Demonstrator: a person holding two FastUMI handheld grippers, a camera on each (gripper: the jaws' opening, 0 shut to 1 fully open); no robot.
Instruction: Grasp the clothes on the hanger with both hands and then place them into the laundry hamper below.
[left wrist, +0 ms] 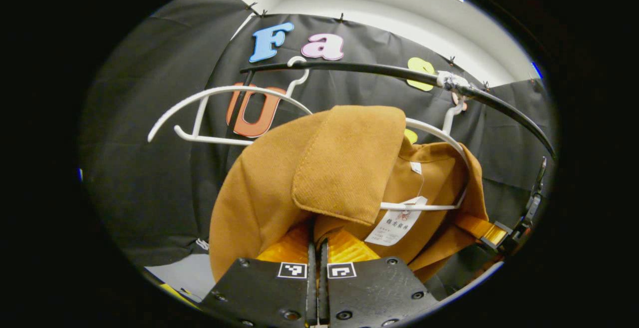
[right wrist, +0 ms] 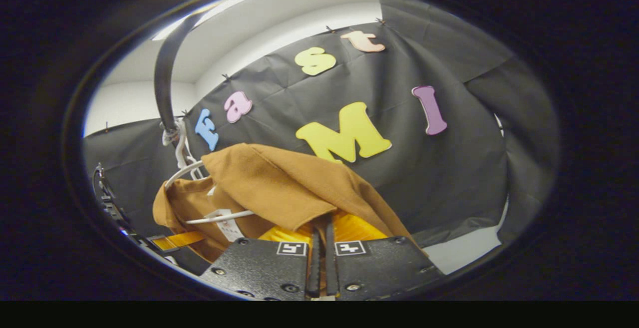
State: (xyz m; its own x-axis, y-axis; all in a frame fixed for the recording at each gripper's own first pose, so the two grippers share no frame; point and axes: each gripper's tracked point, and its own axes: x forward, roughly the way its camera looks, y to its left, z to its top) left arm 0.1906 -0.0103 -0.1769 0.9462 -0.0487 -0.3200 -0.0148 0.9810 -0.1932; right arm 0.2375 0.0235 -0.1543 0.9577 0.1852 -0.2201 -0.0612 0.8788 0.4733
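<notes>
My left gripper (left wrist: pixel 317 248) is clamped on the brown jacket (left wrist: pixel 259 188), my right gripper (right wrist: pixel 322 240) likewise on its other side. The jacket hangs on its white hanger (left wrist: pixel 429 207) under the rail (left wrist: pixel 379 71). Grasp done; lifting off and lowering to the hamper remain.

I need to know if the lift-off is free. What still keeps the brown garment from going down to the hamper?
The brown garment is still draped over the white hanger, which hooks on the black rail. Both tools, left and right, are closed on its fabric. The hamper is out of sight, so the path below can't be judged.
</notes>
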